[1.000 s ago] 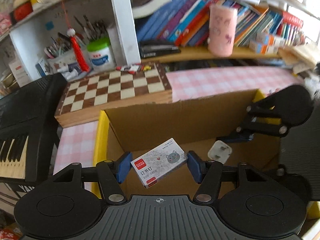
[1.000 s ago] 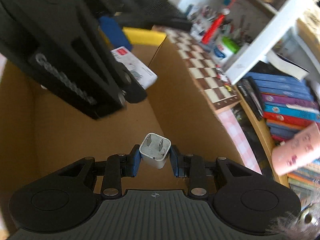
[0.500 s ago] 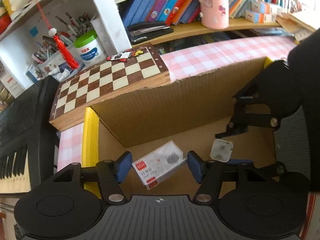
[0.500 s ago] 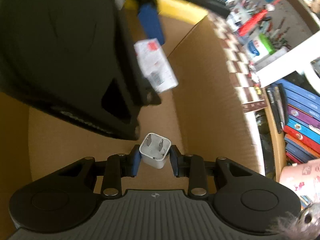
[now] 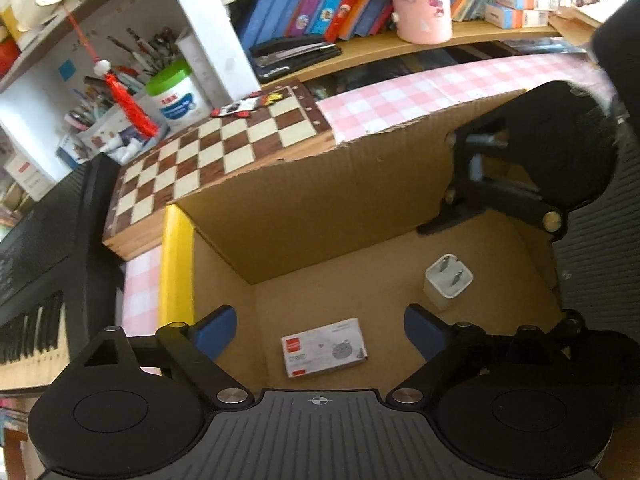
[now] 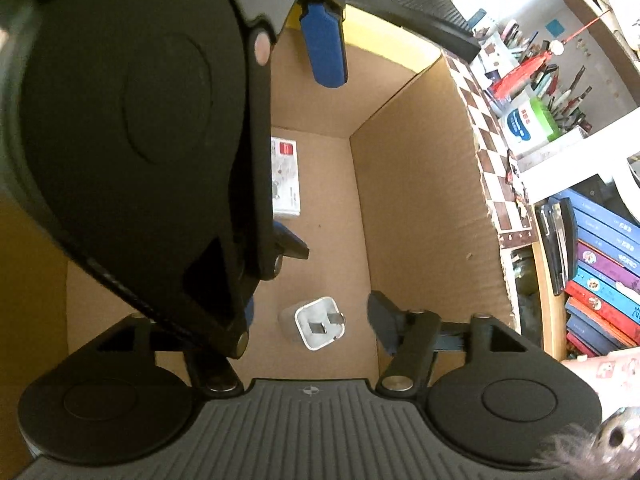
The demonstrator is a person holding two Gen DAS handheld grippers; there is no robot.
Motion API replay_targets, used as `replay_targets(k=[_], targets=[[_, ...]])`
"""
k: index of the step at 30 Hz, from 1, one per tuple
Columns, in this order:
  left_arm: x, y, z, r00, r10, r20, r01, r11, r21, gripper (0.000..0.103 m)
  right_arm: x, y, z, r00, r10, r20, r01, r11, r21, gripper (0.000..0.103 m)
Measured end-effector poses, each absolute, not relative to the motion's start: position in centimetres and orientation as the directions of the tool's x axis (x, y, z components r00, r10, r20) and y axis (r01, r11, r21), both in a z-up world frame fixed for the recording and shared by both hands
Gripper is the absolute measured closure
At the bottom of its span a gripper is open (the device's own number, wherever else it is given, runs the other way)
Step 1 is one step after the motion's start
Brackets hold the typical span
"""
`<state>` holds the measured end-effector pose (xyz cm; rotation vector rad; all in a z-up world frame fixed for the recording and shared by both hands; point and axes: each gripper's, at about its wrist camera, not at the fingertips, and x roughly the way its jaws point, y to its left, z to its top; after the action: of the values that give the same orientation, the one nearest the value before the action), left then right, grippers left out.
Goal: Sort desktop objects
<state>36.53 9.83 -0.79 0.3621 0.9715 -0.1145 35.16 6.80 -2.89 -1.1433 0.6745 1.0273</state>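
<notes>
Staple box (image 5: 324,347) and charger plug (image 5: 447,287) are lying on the cardboard box (image 5: 312,208) floor, being released. Left tool (image 5: 320,330) and right tool (image 6: 310,320) are being opened wide, nothing gripped. Both are probably to be lifted clear next.

white plug (image 6: 318,323) lying on box floor (image 6: 332,240).

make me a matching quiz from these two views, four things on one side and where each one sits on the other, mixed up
Things:
1. staple box
2. white plug adapter
3. chessboard
4. pink cup

Places:
A. on the wooden shelf in front of the books
B. lying flat on the cardboard box floor, below the left hand-held gripper
C. on the desk just behind the box's far wall
D. on the box floor, prongs up, nearer the right hand-held gripper

Pairs: 1-B, 2-D, 3-C, 4-A
</notes>
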Motion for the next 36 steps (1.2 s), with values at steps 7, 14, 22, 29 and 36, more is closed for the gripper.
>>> replay_targets(k=[7, 14, 22, 29, 36], targets=[[34.2, 10.2, 1.2, 0.633, 0.067, -0.771, 0.208, 0.945, 0.252, 0.005, 34.8, 5.6, 0.2, 0.449, 0.368, -0.814, -0.892, 0.144, -0.428, 0.024], [30.7, 9.4, 4.0, 0.725, 0.043, -0.687, 0.194, 0.945, 0.264, 0.001, 33.4, 2.5, 3.4, 0.528, 0.401, -0.749, -0.848, 0.303, -0.436, 0.02], [27.7, 9.7, 6.2, 0.764, -0.029, -0.644, 0.153, 0.978, 0.138, 0.0, 31.9, 0.3, 5.6, 0.573, 0.407, -0.711, -0.769, 0.568, -0.294, 0.017], [24.6, 10.6, 7.1, 0.786, -0.055, -0.615, 0.108, 0.993, 0.049, 0.0, 28.0, -2.3, 7.6, 0.674, 0.381, -0.633, -0.646, 0.719, -0.255, 0.011], [21.4, 11.6, 7.2, 0.797, -0.059, -0.601, 0.075, 0.997, 0.002, 0.0, 24.2, -3.8, 7.9, 0.73, 0.343, -0.591, -0.547, 0.812, -0.205, 0.011]])
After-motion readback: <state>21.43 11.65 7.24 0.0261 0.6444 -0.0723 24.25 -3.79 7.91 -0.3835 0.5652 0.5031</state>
